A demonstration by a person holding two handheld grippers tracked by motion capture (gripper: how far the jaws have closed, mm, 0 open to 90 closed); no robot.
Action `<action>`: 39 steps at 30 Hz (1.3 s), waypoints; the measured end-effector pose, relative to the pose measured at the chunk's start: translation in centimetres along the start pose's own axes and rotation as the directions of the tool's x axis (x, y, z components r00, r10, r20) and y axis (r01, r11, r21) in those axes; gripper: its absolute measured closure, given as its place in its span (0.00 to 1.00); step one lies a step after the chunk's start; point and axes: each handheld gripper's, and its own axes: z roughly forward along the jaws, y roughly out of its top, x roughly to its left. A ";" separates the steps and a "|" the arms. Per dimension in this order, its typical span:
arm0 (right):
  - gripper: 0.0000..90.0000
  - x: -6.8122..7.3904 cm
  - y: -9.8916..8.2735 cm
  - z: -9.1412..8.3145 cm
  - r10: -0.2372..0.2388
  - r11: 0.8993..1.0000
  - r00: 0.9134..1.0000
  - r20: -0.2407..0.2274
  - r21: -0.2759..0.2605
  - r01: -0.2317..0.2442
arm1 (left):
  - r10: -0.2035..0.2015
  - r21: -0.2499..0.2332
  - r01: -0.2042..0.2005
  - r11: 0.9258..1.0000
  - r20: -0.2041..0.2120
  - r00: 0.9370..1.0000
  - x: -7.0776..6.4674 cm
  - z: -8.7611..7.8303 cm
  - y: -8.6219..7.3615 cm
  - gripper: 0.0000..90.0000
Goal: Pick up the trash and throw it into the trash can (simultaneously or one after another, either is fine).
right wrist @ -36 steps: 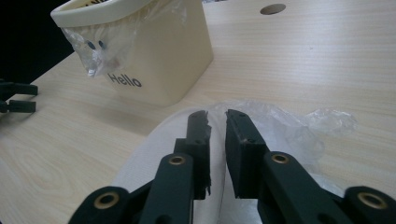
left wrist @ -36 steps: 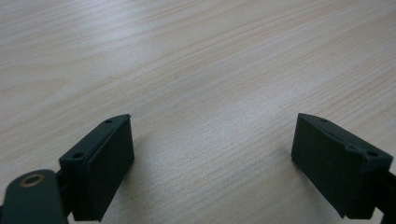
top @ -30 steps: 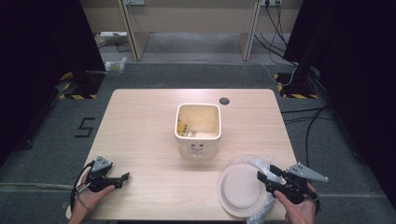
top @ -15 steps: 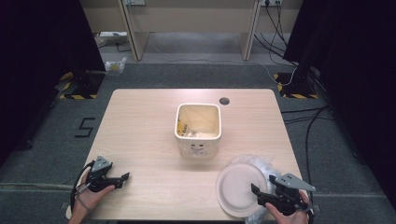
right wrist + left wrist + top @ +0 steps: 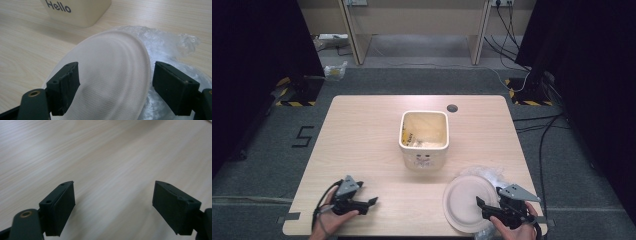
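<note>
Even overhead light, dark surroundings (close-ups blurry)

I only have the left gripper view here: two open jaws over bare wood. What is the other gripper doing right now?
Observer: The right gripper is open at the table's near right corner, its jaws straddling a white paper plate.
Operator: Is the plate lying flat on the wood?
Observer: No, it sits on crumpled clear plastic wrap, which sticks out beyond its far edge.
Operator: Anything else on the table?
Observer: A cream square bin stands at the middle; the right gripper view shows "Hello" printed on its side.
Operator: Is the bin empty?
Observer: No, the high view shows some pale scraps inside; I cannot tell what they are.
</note>
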 end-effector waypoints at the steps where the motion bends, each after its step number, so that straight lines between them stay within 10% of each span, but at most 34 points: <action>1: 0.25 0.0 0.0 0.0 0.000 1.000 1.000 -0.003 -0.007 0.000 | 0.027 0.001 -0.027 1.000 0.022 0.999 -1.0 0.7 0.5 0.20; 18: 0.31 0.1 -0.1 0.5 0.002 1.000 1.000 -0.014 -0.025 -0.003 | 0.259 -0.019 -0.259 0.966 0.146 0.955 -10.4 8.9 6.8 0.24; 27: 0.33 0.9 0.2 0.5 -0.009 0.999 0.999 -0.051 -0.053 0.006 | 0.294 -0.034 -0.292 0.956 0.121 0.948 -13.0 10.4 8.1 0.23; 39: 0.61 1.8 0.9 0.1 -0.034 0.994 0.985 -0.167 -0.107 0.016 | 0.280 -0.029 -0.279 0.960 0.127 0.951 -13.1 10.8 8.4 0.24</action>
